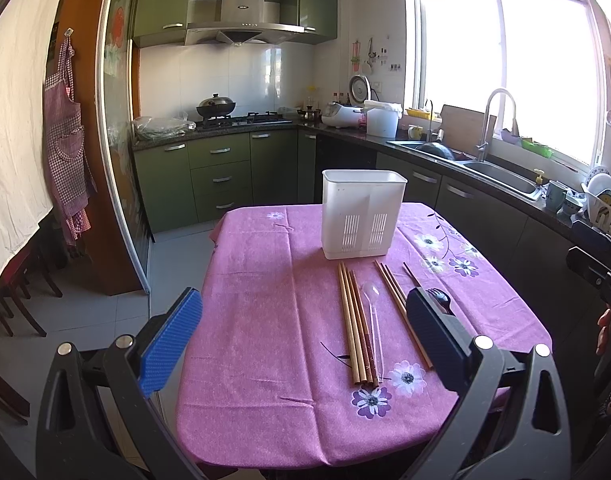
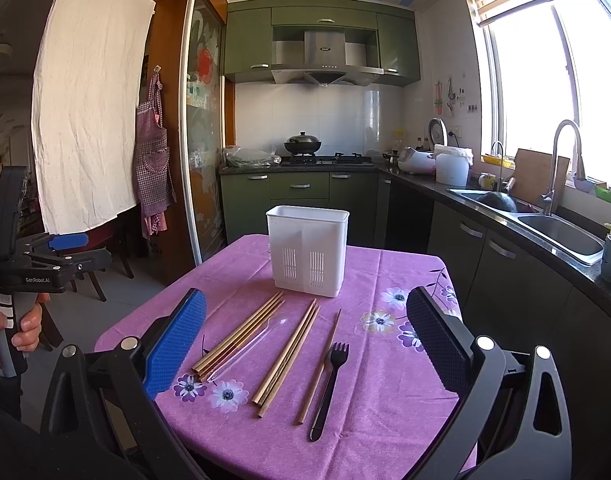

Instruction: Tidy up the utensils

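kitchen table (image 2: 401, 420): chopsticks (image 2: 241, 338), clear spoon (image 2: 245, 348) and fork (image 2: 329, 384) all lie loose; holder (image 2: 307, 254) seems empty (inside unseen). left gripper (image 1: 305, 336) and right gripper (image 2: 305, 340) gape wide, holding nothing.

The right gripper (image 2: 305, 344) is hovering with its jaws spread wide over the pink floral tablecloth (image 2: 385, 432). A white utensil holder (image 2: 307, 256) is standing at the far end. Nearer, wooden chopsticks (image 2: 237, 338) are lying in loose groups beside a clear plastic spoon (image 2: 245, 346) and a black fork (image 2: 329, 388) (tines pointing away). The left gripper (image 2: 65, 242) is waiting at far left.
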`<action>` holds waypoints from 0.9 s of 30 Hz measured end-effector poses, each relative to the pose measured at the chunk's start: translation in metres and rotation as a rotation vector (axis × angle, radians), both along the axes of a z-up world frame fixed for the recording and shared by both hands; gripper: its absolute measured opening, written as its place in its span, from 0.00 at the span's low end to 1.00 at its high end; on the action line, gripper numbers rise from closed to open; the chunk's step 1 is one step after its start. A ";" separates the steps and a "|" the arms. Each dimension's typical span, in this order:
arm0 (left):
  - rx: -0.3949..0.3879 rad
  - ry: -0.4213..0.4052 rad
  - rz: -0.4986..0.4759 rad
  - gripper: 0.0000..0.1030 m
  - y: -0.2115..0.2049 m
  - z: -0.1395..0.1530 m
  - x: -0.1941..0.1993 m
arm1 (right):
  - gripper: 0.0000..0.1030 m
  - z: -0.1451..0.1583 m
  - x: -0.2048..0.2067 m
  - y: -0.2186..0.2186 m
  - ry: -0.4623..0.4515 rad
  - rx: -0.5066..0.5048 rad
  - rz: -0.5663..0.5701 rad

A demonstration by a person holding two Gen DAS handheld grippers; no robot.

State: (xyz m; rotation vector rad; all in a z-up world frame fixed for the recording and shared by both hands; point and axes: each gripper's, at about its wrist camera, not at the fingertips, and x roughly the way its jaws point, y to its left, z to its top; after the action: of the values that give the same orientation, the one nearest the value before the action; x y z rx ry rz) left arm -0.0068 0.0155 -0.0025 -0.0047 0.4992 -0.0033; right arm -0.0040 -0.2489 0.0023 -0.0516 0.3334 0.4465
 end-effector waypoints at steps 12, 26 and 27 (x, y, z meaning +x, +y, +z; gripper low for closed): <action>-0.001 0.004 -0.002 0.94 -0.001 -0.001 -0.002 | 0.96 0.001 0.000 0.001 0.002 -0.002 -0.001; -0.003 0.007 -0.002 0.94 -0.002 -0.003 -0.002 | 0.96 -0.001 0.003 -0.001 0.012 0.002 0.004; -0.002 0.006 -0.002 0.94 -0.002 -0.003 -0.002 | 0.96 -0.001 0.003 0.000 0.011 0.001 0.004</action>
State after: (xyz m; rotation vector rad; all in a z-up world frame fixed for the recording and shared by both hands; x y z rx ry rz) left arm -0.0088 0.0134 -0.0052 -0.0064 0.5055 -0.0063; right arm -0.0014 -0.2494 0.0011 -0.0489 0.3440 0.4507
